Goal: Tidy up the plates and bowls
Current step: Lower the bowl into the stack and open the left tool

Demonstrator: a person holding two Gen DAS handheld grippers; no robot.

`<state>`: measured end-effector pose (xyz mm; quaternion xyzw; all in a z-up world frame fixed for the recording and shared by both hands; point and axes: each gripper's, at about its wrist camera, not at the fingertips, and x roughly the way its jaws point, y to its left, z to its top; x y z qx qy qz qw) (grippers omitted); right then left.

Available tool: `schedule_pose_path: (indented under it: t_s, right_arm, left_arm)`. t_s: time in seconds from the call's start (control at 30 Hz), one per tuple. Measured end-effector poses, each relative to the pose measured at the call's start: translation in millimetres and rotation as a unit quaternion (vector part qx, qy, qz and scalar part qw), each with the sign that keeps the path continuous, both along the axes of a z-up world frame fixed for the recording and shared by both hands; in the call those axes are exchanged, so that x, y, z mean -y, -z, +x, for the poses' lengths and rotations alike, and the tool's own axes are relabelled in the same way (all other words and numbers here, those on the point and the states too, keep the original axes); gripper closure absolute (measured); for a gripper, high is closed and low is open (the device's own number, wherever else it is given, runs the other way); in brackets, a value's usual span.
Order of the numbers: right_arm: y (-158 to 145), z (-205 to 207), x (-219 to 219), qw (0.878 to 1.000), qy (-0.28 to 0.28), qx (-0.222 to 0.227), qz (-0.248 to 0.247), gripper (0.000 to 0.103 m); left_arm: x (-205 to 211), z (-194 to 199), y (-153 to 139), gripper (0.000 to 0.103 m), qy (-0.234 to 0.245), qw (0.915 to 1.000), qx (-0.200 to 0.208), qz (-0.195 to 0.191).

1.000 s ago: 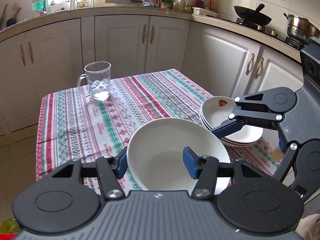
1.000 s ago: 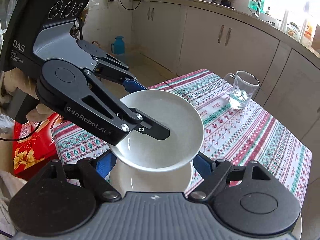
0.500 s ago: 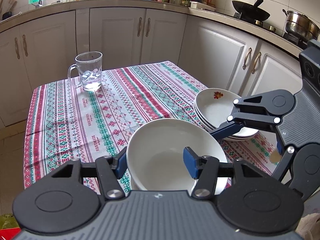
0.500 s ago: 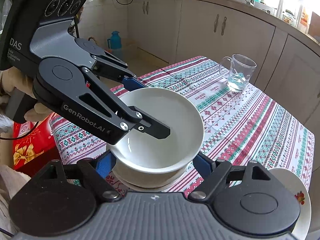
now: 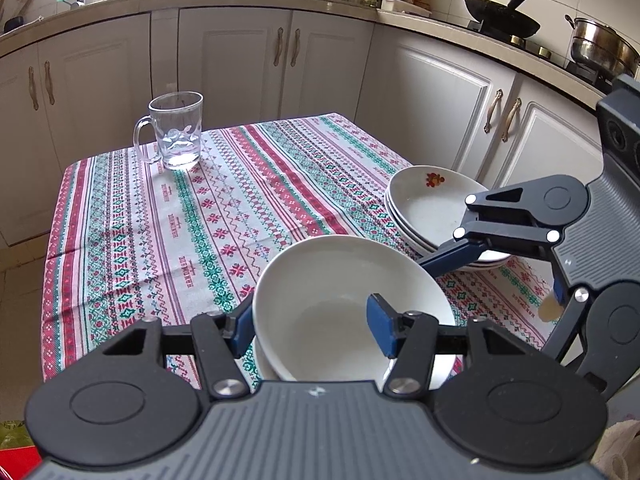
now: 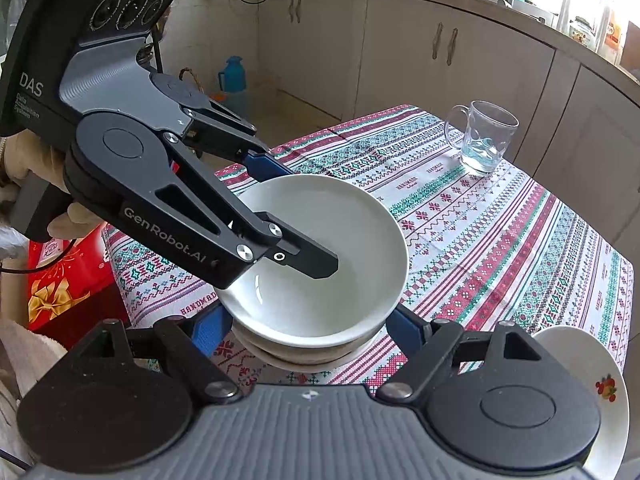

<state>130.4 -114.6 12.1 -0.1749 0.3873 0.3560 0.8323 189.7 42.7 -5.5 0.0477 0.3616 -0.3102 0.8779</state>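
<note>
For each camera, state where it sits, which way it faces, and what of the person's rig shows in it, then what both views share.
Left wrist view: sits on the left gripper, looks down across the table at the white bowl pinched by its rim, one finger inside; the right gripper enters from the right by the plate stack.
Right wrist view: sits on the right gripper, facing the bowl from the opposite side; the left gripper and a gloved hand show.
Shared: bowl, glass mug, striped tablecloth.
</note>
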Motion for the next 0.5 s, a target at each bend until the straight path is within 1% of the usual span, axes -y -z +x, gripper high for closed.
schedule_pose_path:
  t_s: [0.1,0.17,0.2,0.23,0.27,0.3,0.33,0.43,0.5]
  right_arm:
    - [0,-1,0,1.000,-0.001,0.000,-0.002,0.016]
    - [2,0,0,1.000,-0.002,0.000,-0.002,0.014]
    - [2,0,0,1.000,0.000,-0.001,0.000,0.013]
    - [3,0,0,1.000,0.002,0.000,0.001,0.011]
    - [3,-1,1,1.000,0.002,0.004,0.003,0.004]
    - [2,-2,1,1.000,0.002,0.008,0.009,0.001]
    - [1,-3,2,1.000,0.000,0.011,0.015,0.000]
    - [-2,-7,2,1.000,-0.003,0.018,0.015,0.000]
    - [-3,-10,2,1.000,-0.003,0.023,0.008,0.000]
  left_arm:
    - [-1,1,3,0.047,-0.001,1.0000,-0.003,-0.001]
    - [-2,1,5,0.042,-0.001,1.0000,-0.002,-0.005]
    - [-3,0,5,0.035,-0.002,1.0000,0.000,-0.006]
    - [-3,-1,5,0.029,-0.002,1.0000,0.002,-0.007]
    - [-4,-2,5,0.026,-0.001,1.0000,0.005,-0.009]
    - [-5,-3,4,0.021,-0.002,0.9999,0.010,-0.011]
    - [-6,-5,3,0.018,-0.003,0.9998,0.016,-0.011]
    - [-13,-10,0,0.011,-0.009,0.9993,0.032,-0.018]
    - [-18,-13,-2,0.009,-0.014,0.9987,0.045,-0.023]
